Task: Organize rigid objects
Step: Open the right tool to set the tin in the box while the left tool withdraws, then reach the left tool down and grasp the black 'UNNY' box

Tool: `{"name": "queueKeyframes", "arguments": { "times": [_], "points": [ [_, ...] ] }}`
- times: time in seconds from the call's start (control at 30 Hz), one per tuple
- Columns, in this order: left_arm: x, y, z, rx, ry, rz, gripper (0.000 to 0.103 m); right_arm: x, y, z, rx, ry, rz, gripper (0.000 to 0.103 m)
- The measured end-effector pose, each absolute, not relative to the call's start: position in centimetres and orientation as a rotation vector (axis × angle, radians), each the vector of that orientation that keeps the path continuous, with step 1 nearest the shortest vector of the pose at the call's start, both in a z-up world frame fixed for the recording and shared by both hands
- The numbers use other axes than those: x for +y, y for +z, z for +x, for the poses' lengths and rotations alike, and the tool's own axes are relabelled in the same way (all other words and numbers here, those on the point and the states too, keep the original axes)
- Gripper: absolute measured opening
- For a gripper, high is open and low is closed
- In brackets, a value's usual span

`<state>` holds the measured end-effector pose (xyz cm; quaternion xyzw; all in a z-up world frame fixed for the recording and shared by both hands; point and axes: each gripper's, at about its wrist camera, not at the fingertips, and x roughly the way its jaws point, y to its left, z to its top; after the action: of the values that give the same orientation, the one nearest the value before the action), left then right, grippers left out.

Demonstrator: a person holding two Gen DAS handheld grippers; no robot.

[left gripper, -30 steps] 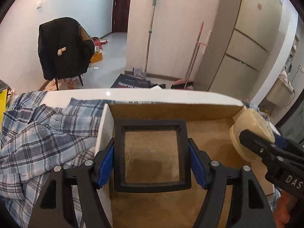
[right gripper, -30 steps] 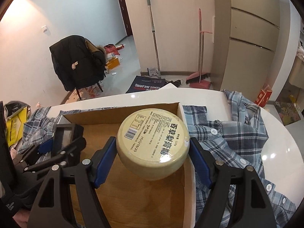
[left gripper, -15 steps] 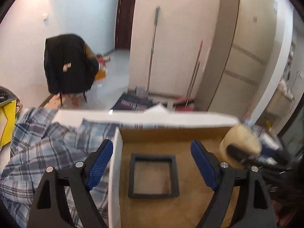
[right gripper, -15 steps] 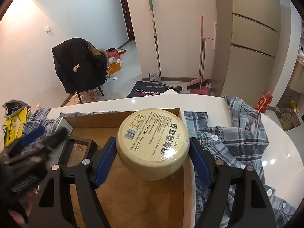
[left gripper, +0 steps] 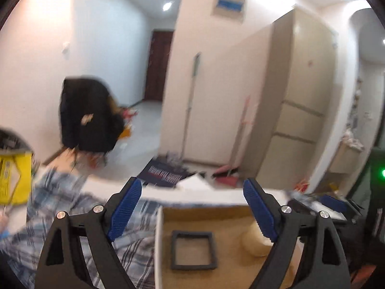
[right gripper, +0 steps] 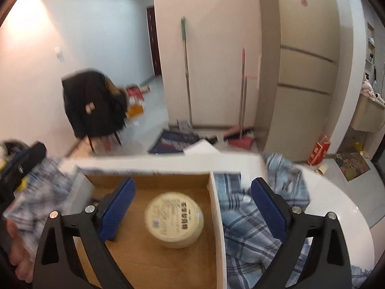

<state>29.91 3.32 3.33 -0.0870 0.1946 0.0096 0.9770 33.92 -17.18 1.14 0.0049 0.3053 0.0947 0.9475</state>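
Box (right gripper: 217, 216): open cardboard box with white outer walls, on a white table (right gripper: 336, 207); its brown floor holds two items, well apart.

Tub (right gripper: 174, 219): round cream tub, standing upright on the box floor near the right wall, printed lid facing up. Being round, it has no long axis across the floor. It also shows at the right of the left wrist view, partly hidden behind a finger.

Frame (left gripper: 193, 250): black square frame, lying flat on the box floor near the left wall, its sides roughly parallel to the box walls. It is nearly square, so no clear long axis can be told.

Left gripper (left gripper: 192, 212): above the box, jaws spread wide with nothing between the blue pads (left gripper: 125, 209); the frame lies loose below.

Right gripper (right gripper: 192, 209): above the tub, jaws opening; the tub sits between the pads' lines of sight but clear of both, released.

Shirt (right gripper: 252, 231): blue plaid shirt spread on the table on both sides of the box, touching its walls.

Hand (right gripper: 16, 248): part of a person's hand at the lower left of the right wrist view, blurred.
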Motion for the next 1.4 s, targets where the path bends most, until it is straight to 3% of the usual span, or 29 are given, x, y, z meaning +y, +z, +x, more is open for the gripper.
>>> {"name": "queueKeyframes", "arguments": {
  "times": [0.1,0.17,0.4,0.63,0.93,1.2,1.3,1.4],
  "points": [
    [2.2,6.4,27.4,0.321,0.015,-0.101,0.092,-18.3,5.0,31.5,0.548,0.227,0.049,0.096],
    [1.8,8.3,25.6,0.304,0.032,-0.078,0.103,-18.6,7.0,29.6,0.511,0.24,0.048,0.096],
    [2.0,12.1,18.2,0.292,-0.058,-0.061,0.103,-18.5,11.2,20.5,0.377,0.32,-0.038,0.103],
    [1.6,12.8,8.6,0.229,0.055,-0.005,0.103,-19.2,10.1,13.4,0.369,0.338,0.005,0.103],
    [1.9,9.4,2.1,0.227,0.08,-0.029,0.103,-19.5,8.2,9.9,0.383,0.417,0.07,0.103],
    [4.3,4.0,3.7,0.419,0.078,-0.057,0.102,-17.2,4.5,10.8,0.48,0.45,0.009,0.103],
    [5.3,1.8,5.0,0.549,0.046,-0.078,0.099,-17.1,3.3,11.4,0.507,0.452,0.003,0.103],
    [6.7,-0.7,6.3,0.689,0.002,-0.17,0.088,-16.9,2.2,11.8,0.52,0.452,-0.004,0.103]
  ]
}}
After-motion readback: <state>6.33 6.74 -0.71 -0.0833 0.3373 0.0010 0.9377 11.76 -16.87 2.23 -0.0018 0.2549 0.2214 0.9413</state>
